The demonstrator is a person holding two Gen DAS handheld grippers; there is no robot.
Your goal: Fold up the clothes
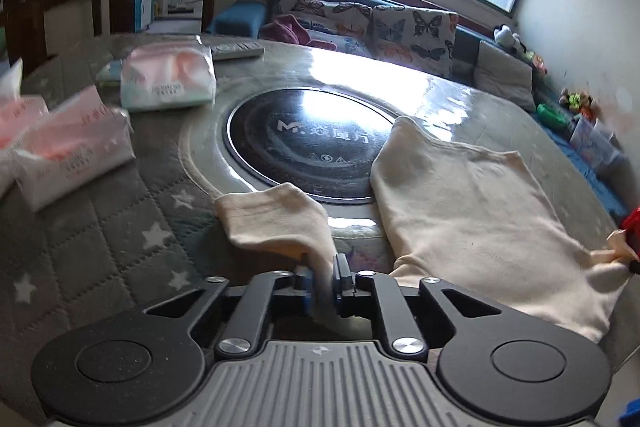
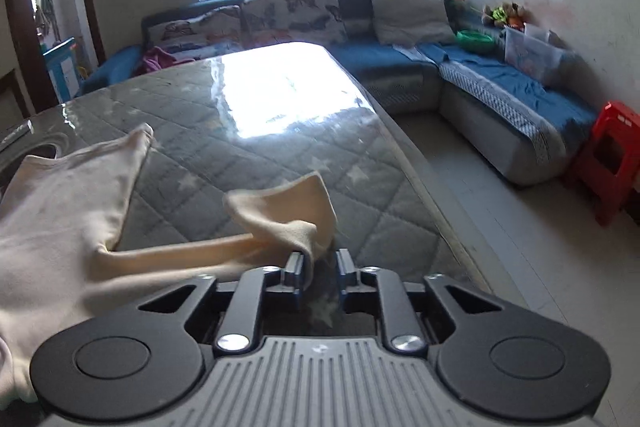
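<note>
A cream garment [image 1: 472, 199] lies spread on the desk [image 1: 120, 227], its quilted grey cover with white stars under a glossy clear sheet. The left hand-held gripper [image 1: 323, 267] has its jaws parted a little, with one sleeve [image 1: 280, 215] running down between them; whether the pads press it cannot be told. The right hand-held gripper [image 2: 319, 261] is likewise slightly parted, the other sleeve [image 2: 288, 219] draped against its left pad, with a clear gap to the right pad. Only the left wrist view shows the round black cooktop [image 1: 304, 147] set into the desk, three plastic tissue packs [image 1: 168, 75] (the tissues pink and white inside) and a remote [image 1: 238, 50]. Only the right wrist view shows the red stool [image 2: 612, 155] on the floor and a clear storage box [image 2: 532, 53] on the blue sofa [image 2: 500, 87].
</note>
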